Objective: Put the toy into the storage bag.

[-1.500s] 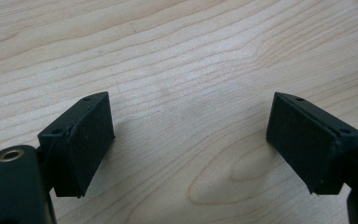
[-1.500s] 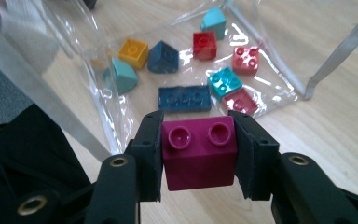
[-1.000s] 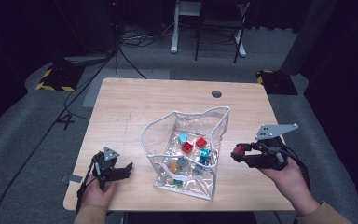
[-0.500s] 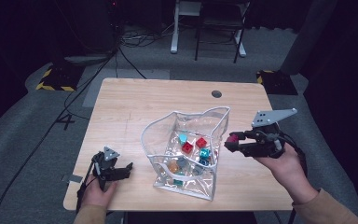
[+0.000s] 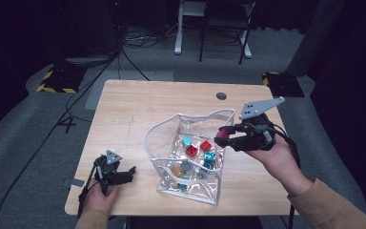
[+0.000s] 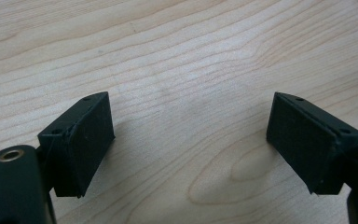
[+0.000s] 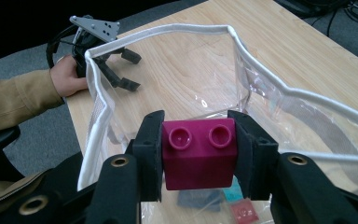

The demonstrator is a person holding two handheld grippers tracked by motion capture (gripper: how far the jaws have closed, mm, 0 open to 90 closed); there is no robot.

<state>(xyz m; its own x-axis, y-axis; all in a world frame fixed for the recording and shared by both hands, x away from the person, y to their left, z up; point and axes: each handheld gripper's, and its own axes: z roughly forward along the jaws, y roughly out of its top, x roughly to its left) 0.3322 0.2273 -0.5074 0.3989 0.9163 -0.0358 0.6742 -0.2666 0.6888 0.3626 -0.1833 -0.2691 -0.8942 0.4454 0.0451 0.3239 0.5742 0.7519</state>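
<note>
above the clear pouch [image 7: 279, 93], the right gripper [image 7: 199, 149] clamped a magenta brick [image 7: 199, 154] by its flat sides; rigid, light, smooth plastic, judged slip-prone. left gripper [image 6: 189, 144] rested wide, empty.

Chair [image 5: 226, 19] and cables [image 5: 138, 40] beyond table [image 5: 138, 107].

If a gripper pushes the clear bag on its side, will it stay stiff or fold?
The clear bag would probably fold: its thin transparent walls already wrinkle and its white rim sags unevenly. The bricks inside may keep its base from sliding. It seems unlikely to roll, since it sits flat on the table.
</note>
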